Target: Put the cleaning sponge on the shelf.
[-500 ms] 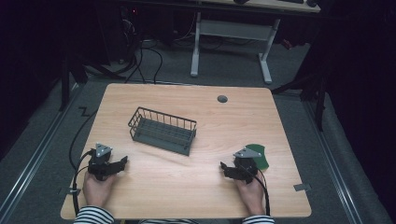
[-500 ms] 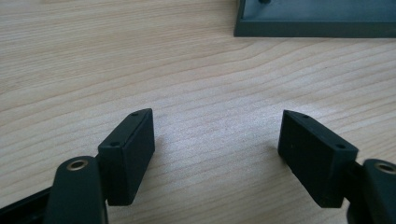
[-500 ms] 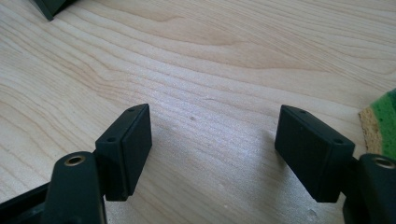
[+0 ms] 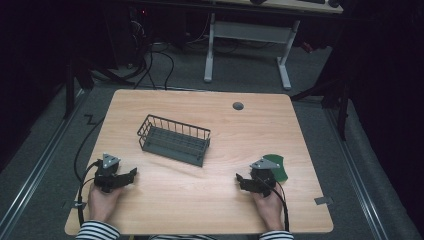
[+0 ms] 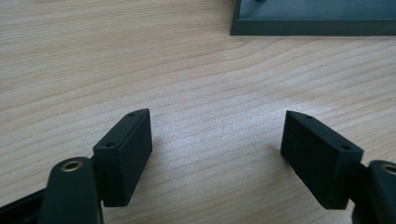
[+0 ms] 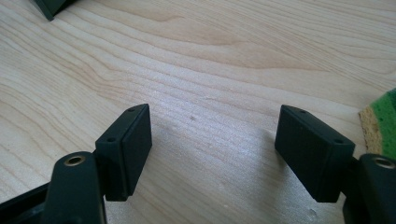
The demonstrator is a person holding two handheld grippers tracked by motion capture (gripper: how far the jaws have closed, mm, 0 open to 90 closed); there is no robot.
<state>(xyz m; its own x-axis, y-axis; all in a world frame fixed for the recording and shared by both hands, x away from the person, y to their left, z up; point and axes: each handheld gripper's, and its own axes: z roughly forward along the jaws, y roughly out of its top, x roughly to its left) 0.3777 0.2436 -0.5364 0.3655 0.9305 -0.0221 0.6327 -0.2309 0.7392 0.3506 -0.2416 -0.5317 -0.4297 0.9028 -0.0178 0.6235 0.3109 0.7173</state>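
Two open grippers rest low on the wooden table (image 4: 200, 200), near its front edge.

Left gripper (image 4: 131, 175) sits toward the front left corner, its jaws spread wide with bare wood between them; in the left gripper view the base of the dark wire basket (image 5: 313, 18) lies ahead. Right gripper (image 4: 241, 180) sits toward the front right corner, jaws likewise apart and holding nothing. Just beside it, on the side nearer the right edge, lies a green sponge (image 4: 277, 167), its yellow-green corner (image 6: 380, 123) visible in the right gripper view. Basket (image 4: 173, 140) stands mid-table, well apart from both hands.
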